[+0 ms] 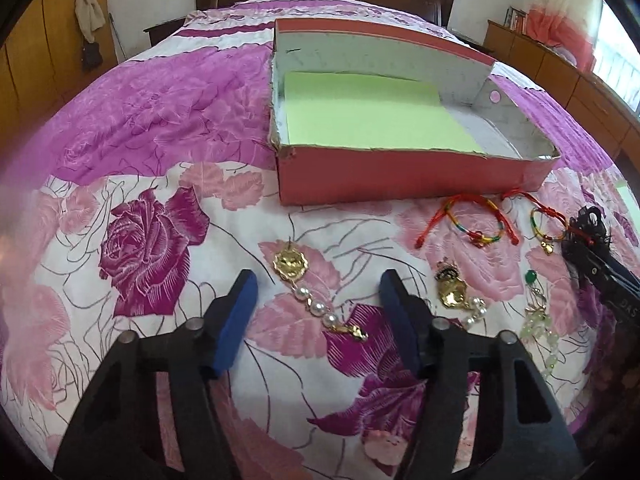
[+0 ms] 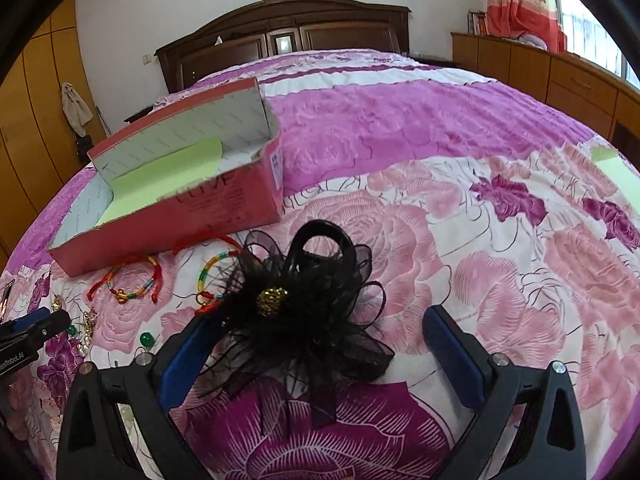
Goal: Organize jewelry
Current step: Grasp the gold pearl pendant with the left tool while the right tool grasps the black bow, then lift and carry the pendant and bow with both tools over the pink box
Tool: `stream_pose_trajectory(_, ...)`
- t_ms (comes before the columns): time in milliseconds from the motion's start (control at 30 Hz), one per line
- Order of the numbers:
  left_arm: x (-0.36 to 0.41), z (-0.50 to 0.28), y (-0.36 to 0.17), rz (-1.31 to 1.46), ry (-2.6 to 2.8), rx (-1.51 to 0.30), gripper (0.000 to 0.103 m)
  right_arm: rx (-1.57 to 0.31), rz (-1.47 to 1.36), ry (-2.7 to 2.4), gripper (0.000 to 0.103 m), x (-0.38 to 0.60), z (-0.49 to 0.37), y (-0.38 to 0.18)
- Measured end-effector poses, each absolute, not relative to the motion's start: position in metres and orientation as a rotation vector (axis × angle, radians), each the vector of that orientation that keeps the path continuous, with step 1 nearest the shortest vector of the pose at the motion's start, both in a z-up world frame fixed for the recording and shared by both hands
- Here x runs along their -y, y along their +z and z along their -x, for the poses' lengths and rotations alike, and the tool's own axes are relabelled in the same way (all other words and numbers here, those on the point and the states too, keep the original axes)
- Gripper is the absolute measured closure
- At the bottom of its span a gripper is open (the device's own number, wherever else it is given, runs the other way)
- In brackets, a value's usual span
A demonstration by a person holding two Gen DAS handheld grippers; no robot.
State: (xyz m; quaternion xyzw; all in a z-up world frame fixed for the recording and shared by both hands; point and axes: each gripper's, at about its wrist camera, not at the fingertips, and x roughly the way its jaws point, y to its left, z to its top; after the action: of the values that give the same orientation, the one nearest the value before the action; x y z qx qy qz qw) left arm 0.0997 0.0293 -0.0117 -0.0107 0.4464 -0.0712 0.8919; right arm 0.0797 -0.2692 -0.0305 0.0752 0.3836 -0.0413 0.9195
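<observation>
The gold-and-pearl earring on the bed lies between the left gripper's spread jaws, untouched, so pinch its pearl strand squarely, while the black flower hair clip sits between the right gripper's wide-open jaws, near the pink box.

Left black two-finger gripper with blue pads: jaws parted, angled downward. Right black two-finger gripper with blue pads: jaws wide apart, angled downward.
</observation>
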Motion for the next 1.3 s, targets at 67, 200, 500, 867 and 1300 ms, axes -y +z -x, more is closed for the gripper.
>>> stream_pose_trajectory(67,-0.031,-0.105,-0.011,0.022,-0.145,-0.928,0.059,-0.795,-0.157,-0.083,0.0,0.27,-0.081,-0.032)
stream_pose_trajectory(200,-0.038,-0.116,-0.015,0.043,-0.132,-0.939,0.072,-0.815,-0.159,-0.09,0.007,0.27,-0.084,-0.037)
stream_pose_trajectory(500,-0.043,-0.122,-0.02,0.045,-0.143,-0.951,0.077,-0.838,-0.155,-0.09,0.008,0.269,-0.087,-0.043)
stream_pose_trajectory(867,-0.037,-0.117,-0.024,0.012,-0.103,-0.976,0.084,-0.79,-0.158,-0.069,0.044,0.268,-0.076,-0.036)
stream_pose_trajectory(1300,-0.032,-0.092,0.0,0.004,-0.166,-0.867,0.095,-0.741,-0.134,-0.055,0.079,0.265,-0.063,-0.027)
